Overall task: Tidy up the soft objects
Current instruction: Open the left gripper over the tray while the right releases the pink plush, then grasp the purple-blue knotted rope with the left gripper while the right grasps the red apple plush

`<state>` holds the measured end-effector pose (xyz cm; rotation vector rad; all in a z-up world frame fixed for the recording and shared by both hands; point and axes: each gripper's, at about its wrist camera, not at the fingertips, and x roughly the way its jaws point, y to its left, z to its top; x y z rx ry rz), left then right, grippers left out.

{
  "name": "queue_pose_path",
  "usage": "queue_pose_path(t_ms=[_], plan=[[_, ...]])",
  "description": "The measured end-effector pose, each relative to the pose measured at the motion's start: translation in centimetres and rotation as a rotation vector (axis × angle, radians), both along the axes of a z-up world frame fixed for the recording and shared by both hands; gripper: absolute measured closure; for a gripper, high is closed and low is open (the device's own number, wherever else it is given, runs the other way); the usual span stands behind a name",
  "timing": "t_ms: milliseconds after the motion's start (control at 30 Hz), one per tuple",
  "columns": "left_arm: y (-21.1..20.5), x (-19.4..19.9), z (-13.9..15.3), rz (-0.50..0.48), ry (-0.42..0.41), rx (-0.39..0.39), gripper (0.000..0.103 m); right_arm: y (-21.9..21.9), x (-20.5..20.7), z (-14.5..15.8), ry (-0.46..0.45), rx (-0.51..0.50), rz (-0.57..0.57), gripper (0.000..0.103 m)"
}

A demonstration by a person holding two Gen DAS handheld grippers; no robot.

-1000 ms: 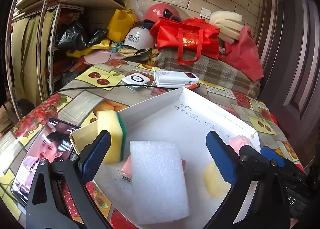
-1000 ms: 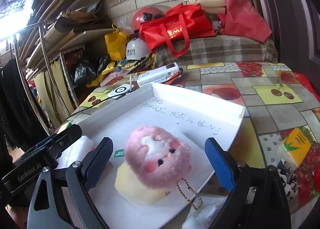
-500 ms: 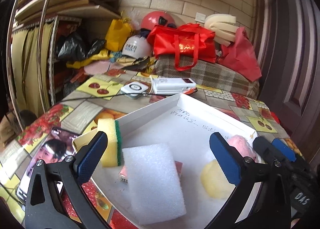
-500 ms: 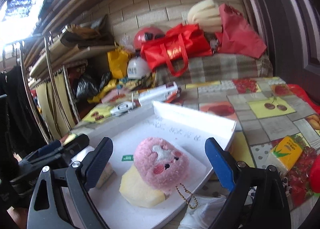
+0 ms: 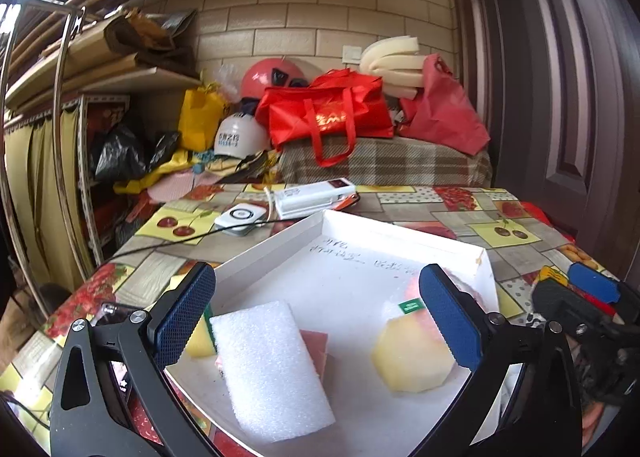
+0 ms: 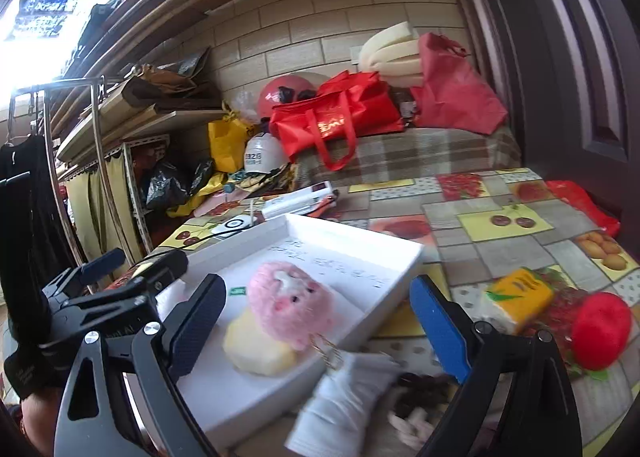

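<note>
Showing white foam block [image 5: 272, 369] leftward, red plush [image 6: 600, 331] rightward

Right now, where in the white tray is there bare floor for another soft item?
The white tray is bare across its far half, around the handwriting. The near half is crowded: white foam block, yellow sponge, pink plush. Both tools are open and empty.

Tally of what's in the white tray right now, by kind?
White foam block: 1
Yellow-green scrub sponge: 1
Pale yellow sponge: 1
Pink plush toy: 1
Pink flat item under the foam block: 1, mostly hidden
Total in the white tray: 5
</note>
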<state>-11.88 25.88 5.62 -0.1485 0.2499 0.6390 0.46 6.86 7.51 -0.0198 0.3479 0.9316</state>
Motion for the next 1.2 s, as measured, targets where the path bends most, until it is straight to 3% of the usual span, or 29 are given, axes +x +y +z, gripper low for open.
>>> queue_pose_path(t_ms=[133,267,400,567,700,767,833,967,1100,1167,1200], plan=[[-0.7,-0.2,0.2,-0.058,-0.020,0.005,0.000,-3.4,1.1,0.0,0.001,-0.004,-0.074,0.009],[-2.4,0.5,0.3,-0.194,-0.019,-0.021,0.000,-8.7,3.9,0.0,0.060,0.026,-0.228,0.009],[-6.1,2.3,0.2,-0.365,0.063,0.022,0.000,-14.4,7.1,-0.3,0.141,0.052,-0.386,0.009],[-11.0,4.5,-0.2,-0.585,0.165,0.000,0.001,-18.9,9.8,-0.8,0.222,0.034,-0.494,0.009],[-16.2,7.0,-1.1,-0.732,0.293,0.025,0.004,-19.5,11.4,-1.7,0.309,-0.014,-0.467,0.009],[-18.5,8.4,-1.7,-0.783,0.375,0.033,0.017,-18.5,11.9,-2.1,0.330,-0.072,-0.413,0.009],[-20.0,9.6,-2.4,-0.798,0.436,0.027,0.023,-16.9,12.0,-2.4,0.321,-0.144,-0.364,0.009],[-20.8,11.1,-3.2,-0.786,0.493,-0.013,0.023,-14.1,12.2,-2.3,0.242,-0.233,-0.321,0.009],[-19.9,11.8,-3.7,-0.768,0.512,-0.071,0.023,-12.2,14.1,-3.7,0.314,-0.324,-0.270,0.011],[-19.7,12.2,-4.0,-0.764,0.536,-0.092,0.025,-12.2,14.8,-4.3,0.371,-0.331,-0.238,0.029],[-19.9,12.2,-4.2,-0.767,0.549,-0.088,0.031,-12.4,14.9,-4.4,0.383,-0.321,-0.237,0.037]])
